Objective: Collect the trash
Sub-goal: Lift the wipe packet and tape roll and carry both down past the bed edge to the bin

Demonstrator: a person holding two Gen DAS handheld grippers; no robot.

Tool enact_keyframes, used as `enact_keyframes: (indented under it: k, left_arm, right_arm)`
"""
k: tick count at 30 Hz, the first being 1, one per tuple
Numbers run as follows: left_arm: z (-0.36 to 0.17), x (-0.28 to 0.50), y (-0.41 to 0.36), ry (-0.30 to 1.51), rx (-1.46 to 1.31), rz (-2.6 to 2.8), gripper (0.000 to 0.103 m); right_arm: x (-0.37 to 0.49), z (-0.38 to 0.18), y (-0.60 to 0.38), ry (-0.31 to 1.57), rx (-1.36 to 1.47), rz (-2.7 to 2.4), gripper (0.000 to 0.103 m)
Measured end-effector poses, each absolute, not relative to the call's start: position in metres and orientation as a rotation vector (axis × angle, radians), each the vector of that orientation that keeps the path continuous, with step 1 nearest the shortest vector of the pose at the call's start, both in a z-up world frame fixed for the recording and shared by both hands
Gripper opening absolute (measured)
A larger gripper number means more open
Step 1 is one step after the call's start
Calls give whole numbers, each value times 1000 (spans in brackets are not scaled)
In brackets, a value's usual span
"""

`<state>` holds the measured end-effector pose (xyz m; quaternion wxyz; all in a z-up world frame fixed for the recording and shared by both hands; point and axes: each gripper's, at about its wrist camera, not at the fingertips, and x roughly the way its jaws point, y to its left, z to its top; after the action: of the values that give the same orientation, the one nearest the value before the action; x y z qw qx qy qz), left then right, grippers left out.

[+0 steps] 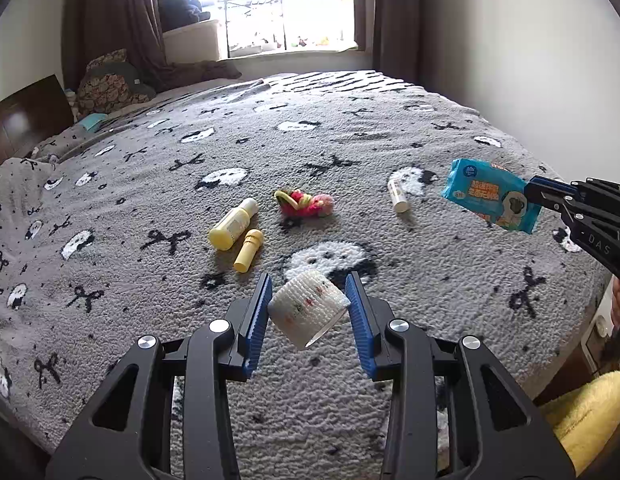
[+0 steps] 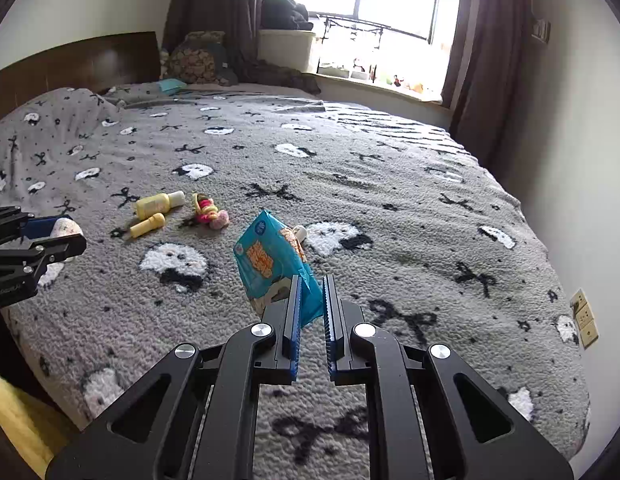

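My left gripper [image 1: 309, 292] is shut on a white bandage roll [image 1: 307, 309] and holds it above the grey patterned bed cover [image 1: 189, 168]. My right gripper [image 2: 312, 286] is shut on the edge of a blue wipes packet [image 2: 269, 258], lifted off the bed; the packet also shows in the left wrist view [image 1: 488, 194]. On the bed lie a yellow bottle [image 1: 231, 224], a small yellow tube [image 1: 247, 255], a red and yellow hair-tie bundle [image 1: 305, 204] and a white stick tube [image 1: 398, 197].
Pillows [image 1: 109, 84] and a wooden headboard [image 1: 25, 116] are at the far left. A window [image 1: 285, 4] with dark curtains is beyond the bed. A wall [image 1: 530, 60] runs along the right side. Something yellow and fluffy [image 1: 590, 416] sits by the near right bed corner.
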<state>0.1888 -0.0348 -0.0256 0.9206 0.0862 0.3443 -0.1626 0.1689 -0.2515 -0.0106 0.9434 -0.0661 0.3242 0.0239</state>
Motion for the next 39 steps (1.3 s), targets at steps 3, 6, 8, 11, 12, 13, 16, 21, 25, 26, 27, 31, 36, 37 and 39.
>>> enact_keyframes:
  k: [3, 6, 8, 11, 12, 13, 16, 21, 25, 26, 27, 31, 36, 37, 39]
  left_arm:
    - [-16, 163, -35, 673, 184, -352, 36]
    - [-12, 136, -39, 646, 214, -372, 36]
    - [-11, 119, -42, 635, 239, -387, 36]
    - [-14, 93, -46, 621, 276, -401, 36]
    - [-15, 85, -48, 618, 286, -407, 36]
    - [-17, 74, -50, 614, 299, -417, 36]
    - [-23, 44, -55, 601, 337, -443, 36]
    - [-44, 9, -51, 623, 322, -459, 36]
    - [-73, -8, -38, 693, 261, -462, 36]
    - [-81, -10, -36, 714, 248, -460, 36]
    - [-90, -13, -33, 738, 236, -456, 36]
    - [-125, -17, -24, 835, 205, -449, 36]
    - [-168, -16, -16, 943, 162, -426, 36]
    - [-176, -15, -16, 964, 159, -424, 36]
    - [-191, -14, -17, 1004, 158, -424, 36]
  right_arm:
    - [135, 5, -256, 622, -145, 63, 11]
    - [102, 14, -261, 592, -135, 92, 11]
    - [80, 17, -262, 576, -122, 116, 11]
    - [51, 18, -262, 556, -109, 142, 11]
    - [43, 17, -262, 553, -104, 148, 11]
    - [36, 16, -263, 554, -98, 153, 11]
    - [16, 6, -262, 571, -92, 163, 11]
    - [-14, -19, -252, 617, -111, 170, 11]
    - [-30, -51, -240, 699, -92, 218, 11]
    - [-33, -58, -237, 721, -90, 228, 11]
    - [-35, -66, -234, 742, -87, 238, 11]
    - [-41, -95, -221, 820, -72, 278, 11]
    - [-42, -126, -206, 903, -68, 307, 11]
    - [-41, -133, -204, 921, -67, 308, 11]
    - [-37, -149, -201, 963, -70, 308, 11]
